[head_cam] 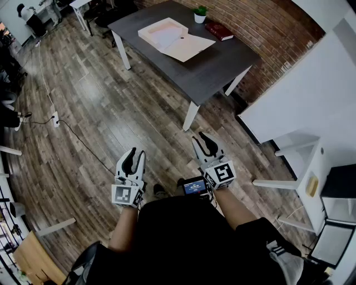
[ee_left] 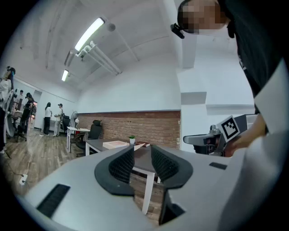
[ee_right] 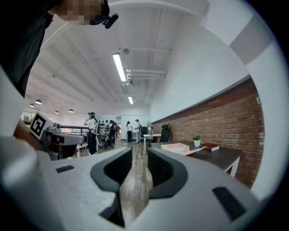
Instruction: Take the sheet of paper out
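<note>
I judge the task barely begun: I'm standing back on the wooden floor, well apart from the dark table [head_cam: 214, 69], so the next move is to walk up and reach over it. On the table lies an open flat box [head_cam: 158, 32], and the pale leaf [head_cam: 188, 48] at its near edge looks like the sheet of paper. My left gripper [head_cam: 133, 157] and right gripper [head_cam: 204, 142] hang near my waist, each parted by a narrow gap with nothing between its jaws.

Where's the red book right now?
In the head view, the red book lies on the table, at its far edge by the brick wall, just right of the potted plant.
</note>
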Demonstrator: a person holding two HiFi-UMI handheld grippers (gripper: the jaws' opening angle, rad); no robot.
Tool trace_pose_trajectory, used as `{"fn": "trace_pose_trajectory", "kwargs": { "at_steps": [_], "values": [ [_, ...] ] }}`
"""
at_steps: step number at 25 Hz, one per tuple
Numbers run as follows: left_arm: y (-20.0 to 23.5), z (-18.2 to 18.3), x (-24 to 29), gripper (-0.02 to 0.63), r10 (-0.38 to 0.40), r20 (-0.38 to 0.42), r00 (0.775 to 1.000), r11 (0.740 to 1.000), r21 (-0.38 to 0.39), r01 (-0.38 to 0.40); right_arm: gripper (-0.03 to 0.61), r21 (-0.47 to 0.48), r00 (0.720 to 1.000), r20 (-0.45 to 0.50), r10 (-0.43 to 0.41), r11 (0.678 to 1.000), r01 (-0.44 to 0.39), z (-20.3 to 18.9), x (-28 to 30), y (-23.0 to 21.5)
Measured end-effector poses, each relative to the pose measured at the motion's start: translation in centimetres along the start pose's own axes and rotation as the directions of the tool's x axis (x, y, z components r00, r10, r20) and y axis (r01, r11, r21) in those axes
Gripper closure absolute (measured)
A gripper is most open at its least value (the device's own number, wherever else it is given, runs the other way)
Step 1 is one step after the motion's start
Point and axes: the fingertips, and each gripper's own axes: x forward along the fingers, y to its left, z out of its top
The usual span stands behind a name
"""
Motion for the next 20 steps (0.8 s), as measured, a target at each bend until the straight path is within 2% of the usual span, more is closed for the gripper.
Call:
{"fn": "trace_pose_trajectory", "kwargs": {
  "at_steps": [15, 20],
  "values": [
    [-2.1, -0.7, 0.8, 0.515, -0.034, 0.002, 0.999, 0.999, -0.02, 0.034, 0.468, 0.038, 1.0, 0.011, 0.009, 0.999, -0.01, -0.8, -1.1, -0.8],
    [-2.6, -1.4, 1.3, 0.515, -0.03, -0.014, 0.999, 0.999, -0.035, 0.03, 0.468, 0.047, 0.999, 0.022, 0.038, 0.998, -0.039, -1.0, -1.5, -1.2]
  ]
}}
